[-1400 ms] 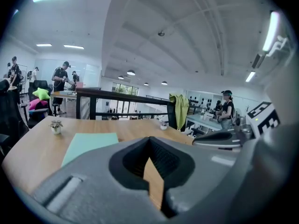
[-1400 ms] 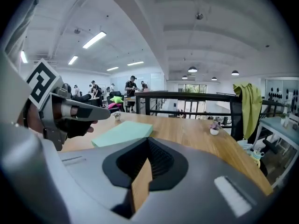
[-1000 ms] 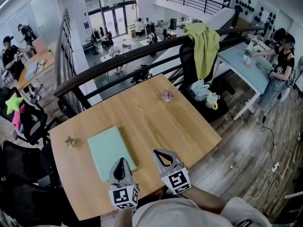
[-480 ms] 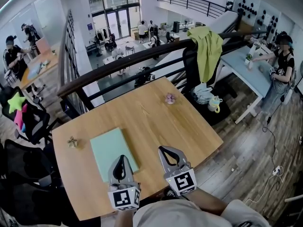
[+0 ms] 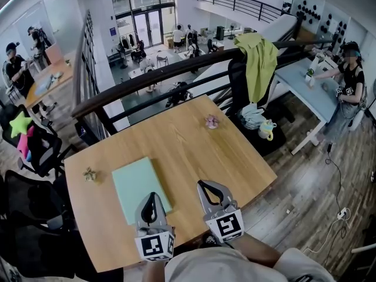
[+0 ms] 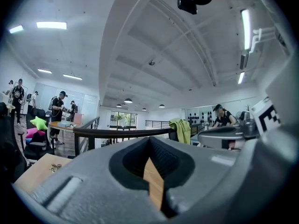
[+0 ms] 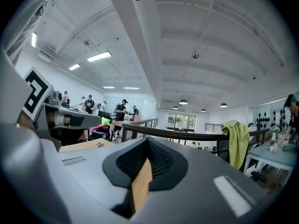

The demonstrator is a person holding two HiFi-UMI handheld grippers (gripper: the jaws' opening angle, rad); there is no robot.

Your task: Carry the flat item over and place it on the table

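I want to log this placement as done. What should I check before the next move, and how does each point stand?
1. Mint flat item lies flat on the table: ok.
2. Item fully on the tabletop, no overhang: ok.
3. Left gripper shut, nothing between its jaws: ok.
4. Right gripper shut, empty: ok.
5. Left gripper clear of the item: cannot tell; it overlaps the item's near edge in the head view.
6. Small trinket apart from the item: ok.

grippers [image 5: 151, 195] [image 5: 202, 184]: 2 | flat item [image 5: 138, 184]: 1 | small trinkets [image 5: 89, 174] [image 5: 211, 121]: 2 | table [image 5: 194, 151]: 1
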